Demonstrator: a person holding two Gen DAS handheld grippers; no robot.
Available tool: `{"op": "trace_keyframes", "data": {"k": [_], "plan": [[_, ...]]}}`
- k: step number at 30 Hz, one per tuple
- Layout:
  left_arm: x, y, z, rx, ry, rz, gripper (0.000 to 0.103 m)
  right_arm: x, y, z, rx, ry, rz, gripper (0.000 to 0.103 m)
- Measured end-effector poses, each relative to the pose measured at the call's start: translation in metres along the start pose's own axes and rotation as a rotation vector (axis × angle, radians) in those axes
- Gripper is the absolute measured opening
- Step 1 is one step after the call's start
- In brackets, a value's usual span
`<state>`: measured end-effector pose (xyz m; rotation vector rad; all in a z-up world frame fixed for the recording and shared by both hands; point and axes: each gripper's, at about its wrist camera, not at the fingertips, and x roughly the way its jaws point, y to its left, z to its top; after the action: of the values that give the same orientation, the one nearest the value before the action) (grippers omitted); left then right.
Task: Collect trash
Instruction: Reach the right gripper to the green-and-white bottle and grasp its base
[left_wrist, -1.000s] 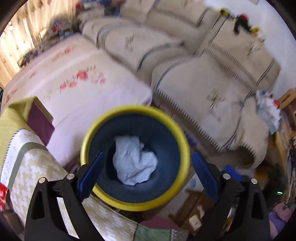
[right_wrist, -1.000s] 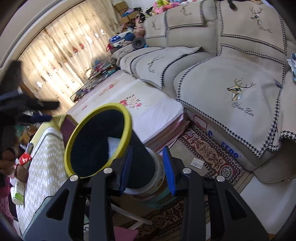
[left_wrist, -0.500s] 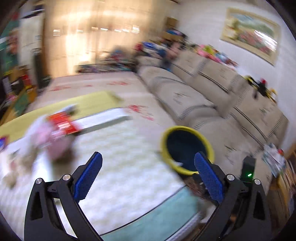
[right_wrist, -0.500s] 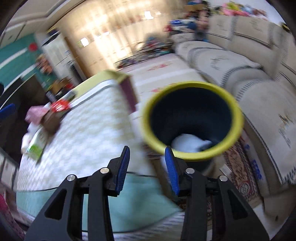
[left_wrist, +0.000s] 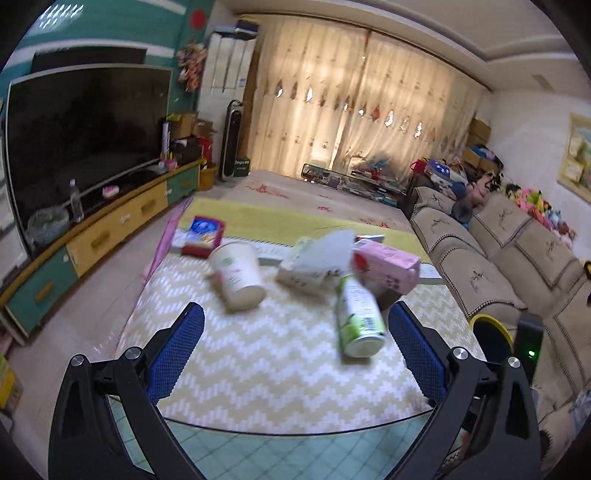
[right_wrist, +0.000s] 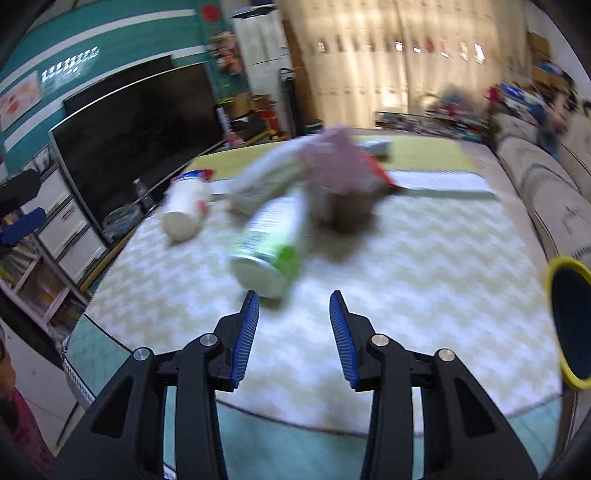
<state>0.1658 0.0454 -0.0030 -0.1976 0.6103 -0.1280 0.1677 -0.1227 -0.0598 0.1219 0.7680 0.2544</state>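
Both grippers hung over the near edge of the tabletop (left_wrist: 280, 373), which was covered by a pale chevron-patterned cloth. The left gripper (left_wrist: 295, 343) had its blue-padded fingers spread wide apart with nothing between them; the right gripper (right_wrist: 293, 332) also stood apart, less widely, and held nothing. The trash lay in a loose cluster toward the middle of the tabletop. A green-and-white can (left_wrist: 359, 318) lay on its side with its base toward the cameras, just ahead of the right gripper's left finger in the right wrist view (right_wrist: 271, 245). A paper cup (left_wrist: 238, 275) lay tipped over to the left of the can, apart from it. Behind the can sat a crumpled tissue pack (left_wrist: 317, 260) and a pink carton (left_wrist: 386, 266), close together; the right wrist view was too blurred to tell them apart. A red-edged box (left_wrist: 203, 236) lay farther back. The yellow-rimmed bin (right_wrist: 570, 325) stood off the right edge of the tabletop, beside the sofa (left_wrist: 491, 258).
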Motion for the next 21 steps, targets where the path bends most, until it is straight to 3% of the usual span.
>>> {"op": "trace_keyframes", "data": {"k": [3,4,13,21], "plan": [[0.006,0.01,-0.007,-0.023,0.022,-0.013,0.098,0.023,0.021,0.01,-0.003,-0.002,-0.023,0.058],[0.009,0.014,-0.009,-0.03,0.032,-0.022,0.098,0.027,0.024,0.011,0.001,-0.003,-0.033,0.059],[0.032,0.002,-0.023,-0.042,0.082,-0.081,0.098,0.083,0.023,0.026,0.057,0.059,-0.096,0.059],[0.045,-0.007,-0.027,-0.036,0.112,-0.093,0.098,0.074,0.021,0.028,0.032,0.059,-0.097,0.054]]}}
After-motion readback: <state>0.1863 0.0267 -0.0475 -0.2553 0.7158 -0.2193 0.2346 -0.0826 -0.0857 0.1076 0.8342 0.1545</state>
